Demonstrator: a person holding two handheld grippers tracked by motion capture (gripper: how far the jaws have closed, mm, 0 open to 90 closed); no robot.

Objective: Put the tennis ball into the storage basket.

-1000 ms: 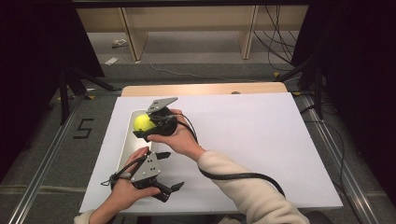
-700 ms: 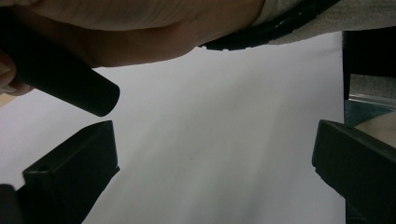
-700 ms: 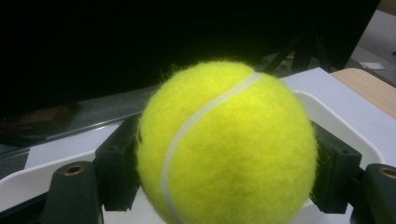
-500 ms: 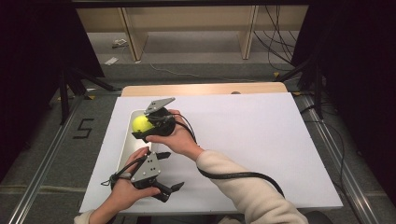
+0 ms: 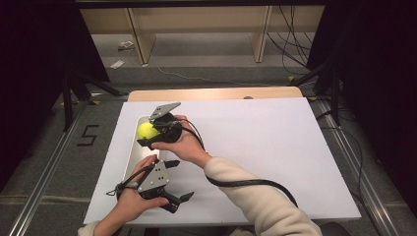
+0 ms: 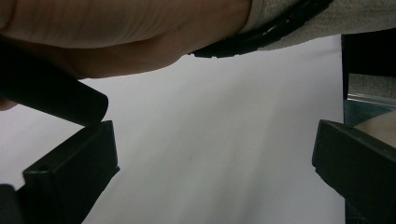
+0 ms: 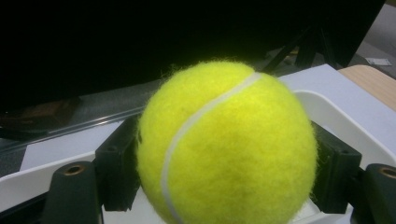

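My right gripper [image 5: 147, 135] had its jaws clamped on the tennis ball [image 7: 226, 142], held above the white tray [image 5: 132, 157]. My left gripper [image 5: 179, 196] waited near the table's front edge, jaws wide and empty. I judged the pickup done, the release remaining.

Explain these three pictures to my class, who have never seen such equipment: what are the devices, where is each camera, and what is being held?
A person sits at a table covered by a white sheet, holding a hand-operated claw tool in each hand. One camera looks down from above; the other two ride on the claws. The right claw grips a yellow tennis ball over the far end of a long white tray. The left claw, nearer the person, is open and holds nothing; its camera sees the sheet and the other arm's sleeve.
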